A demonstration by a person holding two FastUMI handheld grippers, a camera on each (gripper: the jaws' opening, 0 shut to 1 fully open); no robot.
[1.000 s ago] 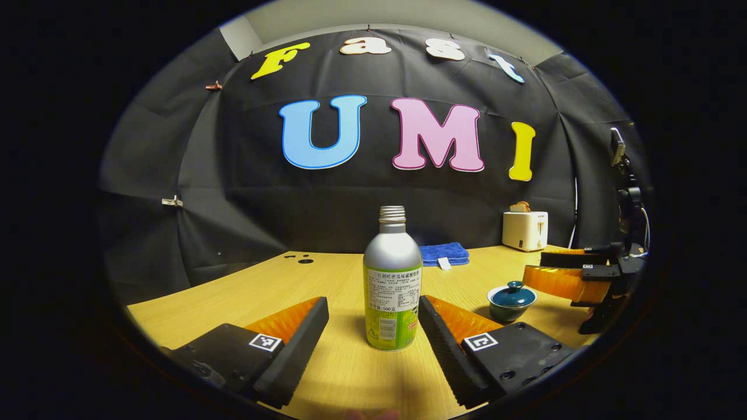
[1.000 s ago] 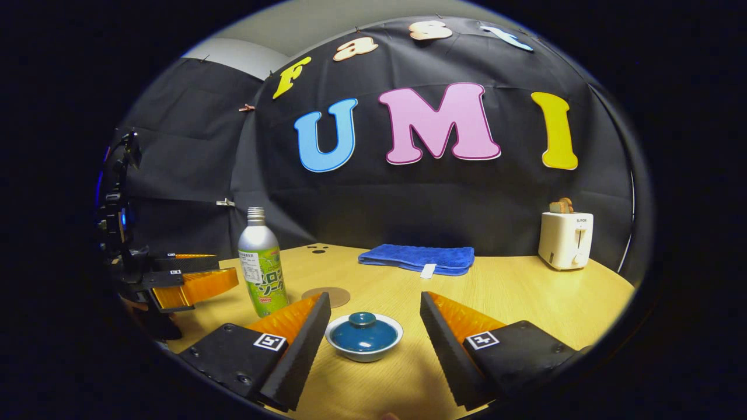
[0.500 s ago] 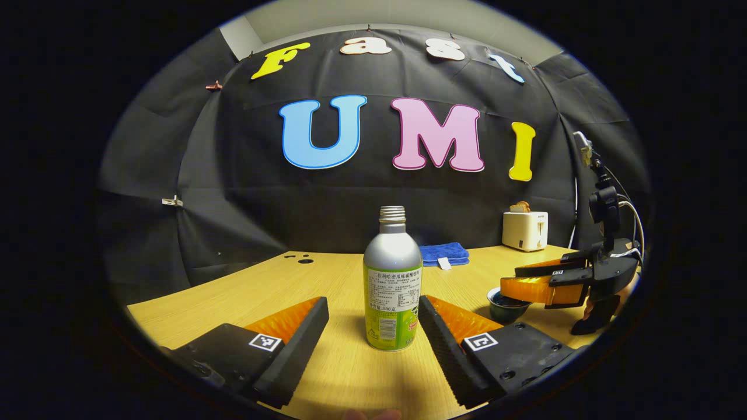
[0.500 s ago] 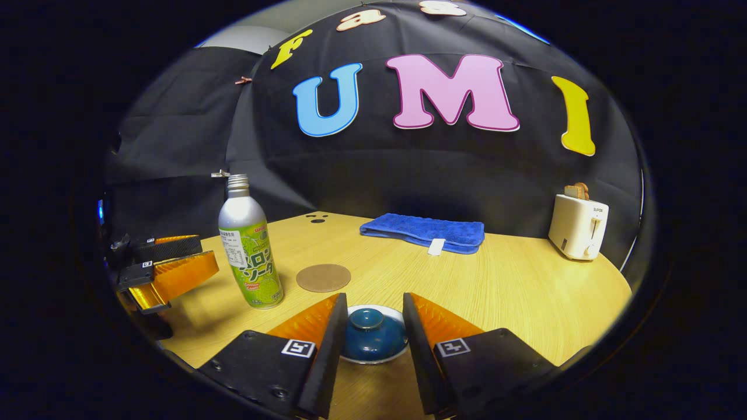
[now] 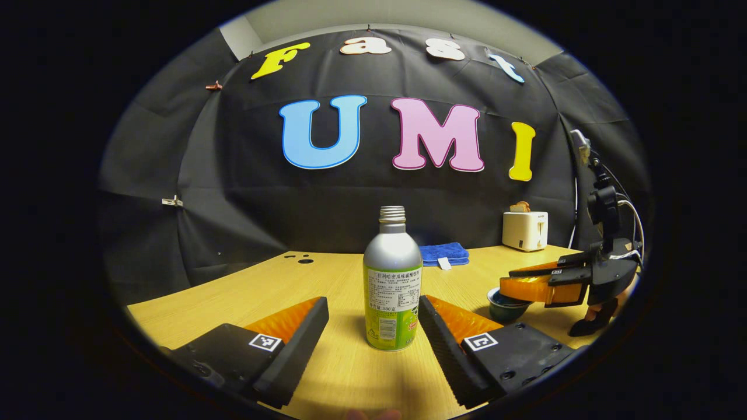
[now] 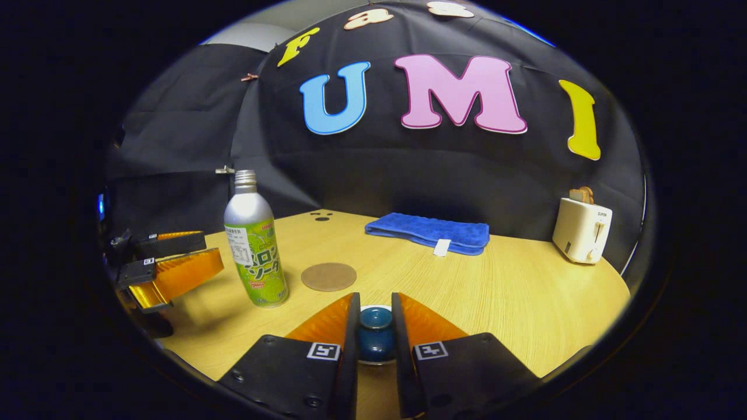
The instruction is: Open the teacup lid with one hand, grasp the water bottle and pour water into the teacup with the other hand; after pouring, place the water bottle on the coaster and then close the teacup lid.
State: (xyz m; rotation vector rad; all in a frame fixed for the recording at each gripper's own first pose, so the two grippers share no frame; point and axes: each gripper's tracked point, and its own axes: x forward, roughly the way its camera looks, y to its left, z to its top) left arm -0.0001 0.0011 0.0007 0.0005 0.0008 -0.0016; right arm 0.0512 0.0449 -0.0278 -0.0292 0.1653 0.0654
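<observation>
At the bottom centre of the right gripper view, the right gripper (image 6: 375, 326) has its fingers drawn narrow around the knob of the lid (image 6: 375, 331), which sits on the teacup (image 6: 373, 309); both fingers appear to press the knob, since that small handle is the only part that lets the lid be lifted straight up. In the left gripper view the same gripper shows at the right edge, over the teacup (image 5: 503, 304). The left gripper (image 5: 373, 344) stands wide apart at the bottom of its own view, with the bottle (image 5: 392, 280) upright between the fingers but not touched, so it is lined up for a grasp once the cup is uncovered. The bottle's neck is uncapped, ready for pouring. The coaster (image 6: 328, 276) lies bare on the table (image 6: 525, 297) just right of the bottle (image 6: 255, 239), left of centre, waiting for it.
</observation>
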